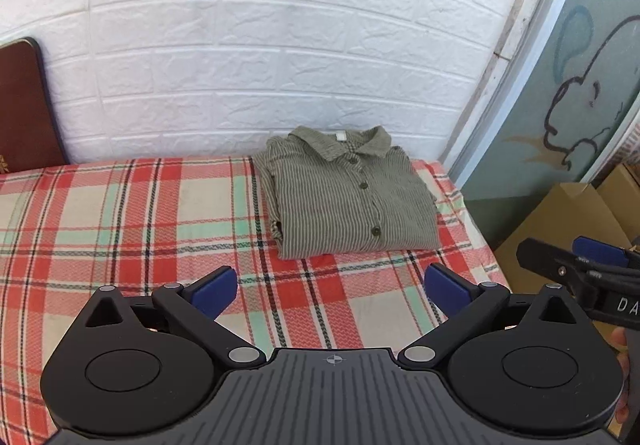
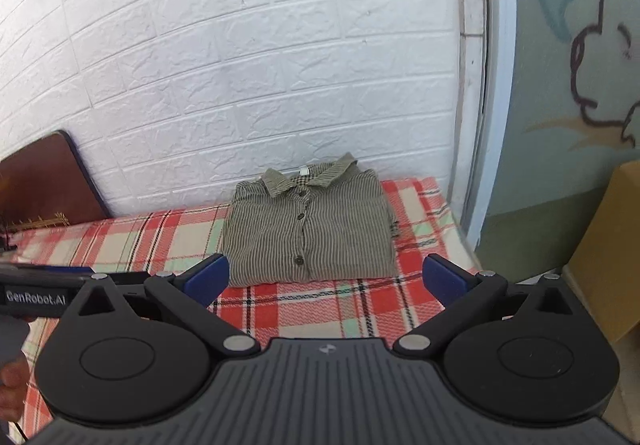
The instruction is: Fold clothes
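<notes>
From the left wrist camera, the left gripper point(image 1: 331, 291) angles down over a bed covered in a red, green and cream plaid sheet point(image 1: 120, 213). Its jaws stand spread wide, the blue pads point(image 1: 214, 291) far apart with nothing but sheet showing between them; they hold and touch nothing. A folded olive striped button-up shirt point(image 1: 344, 201) lies flat beyond the pads, well clear of them, collar toward the white brick-pattern wall point(image 1: 260, 45), near the bed's right-hand far corner. At the right edge the right gripper point(image 1: 576, 265) juts into view beside the left one, and part of a hand point(image 1: 620, 349) shows beneath it. A dark brown board point(image 1: 24, 105) leans on the wall at left; a cardboard box point(image 1: 560, 221) stands off the bed's right side, below a green panel with a cartoon drawing point(image 1: 580, 93).

From the right wrist camera, the right gripper point(image 2: 326, 281) also tilts down toward the bed, jaws equally wide and empty, its blue pads point(image 2: 444, 281) touching nothing. The same shirt point(image 2: 312, 225) rests squarely ahead on the plaid sheet point(image 2: 320, 309), front buttons up, collar against the wall point(image 2: 240, 65), apart from the pads. The left gripper point(image 2: 44, 287), marked "GenRobot.AI", crosses the left edge, with a hand point(image 2: 12, 377) below it.
</notes>
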`<state>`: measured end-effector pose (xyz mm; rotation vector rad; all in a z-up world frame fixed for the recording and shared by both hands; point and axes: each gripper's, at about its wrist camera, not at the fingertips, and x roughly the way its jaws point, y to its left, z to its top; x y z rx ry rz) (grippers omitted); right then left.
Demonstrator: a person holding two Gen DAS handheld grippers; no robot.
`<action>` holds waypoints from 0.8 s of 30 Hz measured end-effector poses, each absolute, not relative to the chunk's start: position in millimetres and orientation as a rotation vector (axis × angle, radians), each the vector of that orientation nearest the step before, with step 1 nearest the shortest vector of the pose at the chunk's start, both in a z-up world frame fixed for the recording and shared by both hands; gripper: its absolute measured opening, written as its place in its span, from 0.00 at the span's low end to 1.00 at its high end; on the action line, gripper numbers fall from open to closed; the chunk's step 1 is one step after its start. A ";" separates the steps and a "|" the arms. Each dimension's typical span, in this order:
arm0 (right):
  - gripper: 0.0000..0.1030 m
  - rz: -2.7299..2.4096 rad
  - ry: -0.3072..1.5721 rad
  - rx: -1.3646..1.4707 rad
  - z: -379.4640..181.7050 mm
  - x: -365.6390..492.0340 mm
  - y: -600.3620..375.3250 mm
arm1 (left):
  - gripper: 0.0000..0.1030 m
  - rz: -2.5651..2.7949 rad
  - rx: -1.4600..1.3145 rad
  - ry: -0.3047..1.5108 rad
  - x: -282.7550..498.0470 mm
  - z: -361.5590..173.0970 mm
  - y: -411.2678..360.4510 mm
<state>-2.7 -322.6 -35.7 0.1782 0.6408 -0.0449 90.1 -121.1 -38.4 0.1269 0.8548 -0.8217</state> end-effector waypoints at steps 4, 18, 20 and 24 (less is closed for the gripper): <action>0.99 -0.024 0.630 0.186 -28.2 -6.6 -332.1 | 1.00 -0.776 0.125 0.871 80.0 -36.3 -128.0; 0.99 0.177 0.685 0.134 -27.0 -0.8 -377.8 | 1.00 -0.583 0.112 0.882 27.9 -31.7 -177.3; 0.99 0.192 0.699 0.133 -28.8 1.6 -379.8 | 1.00 -0.573 0.131 0.894 26.7 -33.9 -183.0; 0.99 0.194 0.709 0.133 -30.0 5.6 -382.6 | 1.00 -0.571 0.163 0.904 29.5 -37.4 -194.1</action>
